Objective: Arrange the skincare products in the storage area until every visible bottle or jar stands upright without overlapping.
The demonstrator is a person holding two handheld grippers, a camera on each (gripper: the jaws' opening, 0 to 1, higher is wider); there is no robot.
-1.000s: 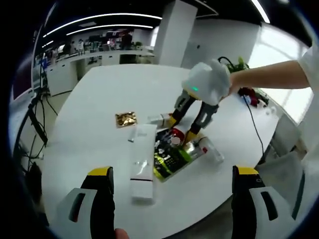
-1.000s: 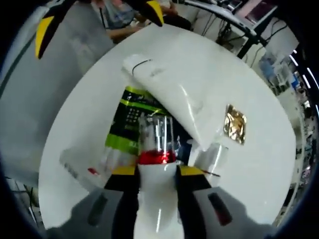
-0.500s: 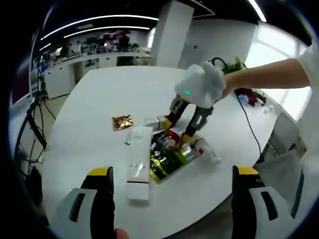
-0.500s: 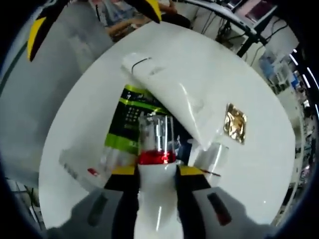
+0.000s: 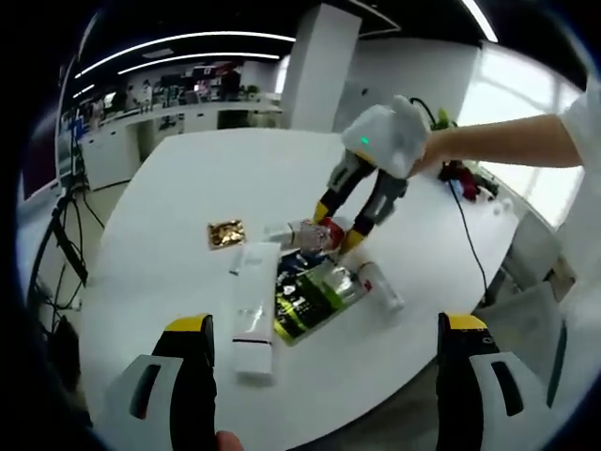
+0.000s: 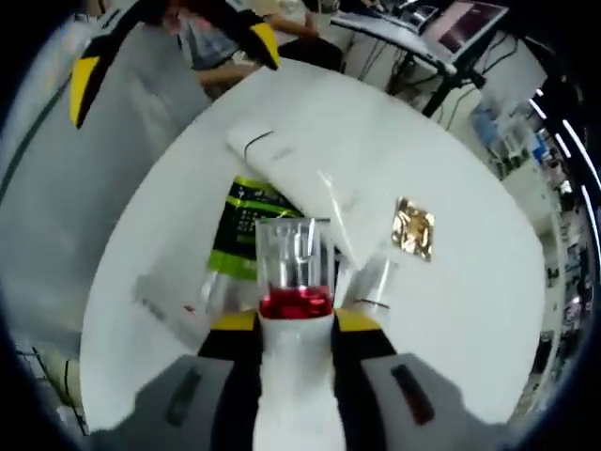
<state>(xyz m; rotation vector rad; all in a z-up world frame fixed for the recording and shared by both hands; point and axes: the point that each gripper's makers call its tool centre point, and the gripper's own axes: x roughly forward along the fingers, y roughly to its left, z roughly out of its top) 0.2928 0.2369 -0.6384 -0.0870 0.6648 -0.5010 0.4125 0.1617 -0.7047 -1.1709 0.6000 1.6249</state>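
Right tool (image 5: 336, 225), held out on a person's bare arm, pinches a white bottle with a red band and clear cap (image 6: 296, 310) between its yellow-tipped jaws, the bottle lifted off the round white table (image 5: 188, 169) and lying roughly level in the left gripper view. In the right gripper view that bottle runs straight up from between the jaws, its clear cap pointing away over the other products.

Just beside the held bottle, on the table, lies a flat green-and-black printed packet (image 5: 305, 299) with a long white tube with a black stripe (image 5: 247, 308) lying flat along its side. A clear bottle with a white cap (image 5: 376, 285) lies on its side touching the packet's far edge, and a second small clear bottle (image 6: 374, 287) lies near the held bottle's cap. A crumpled gold foil sachet (image 5: 224, 234) sits apart from the packet, beyond the tube's end.

Left tool (image 5: 324, 395) hangs over the near table edge, well apart from the packet, its jaws spread wide with nothing between them.
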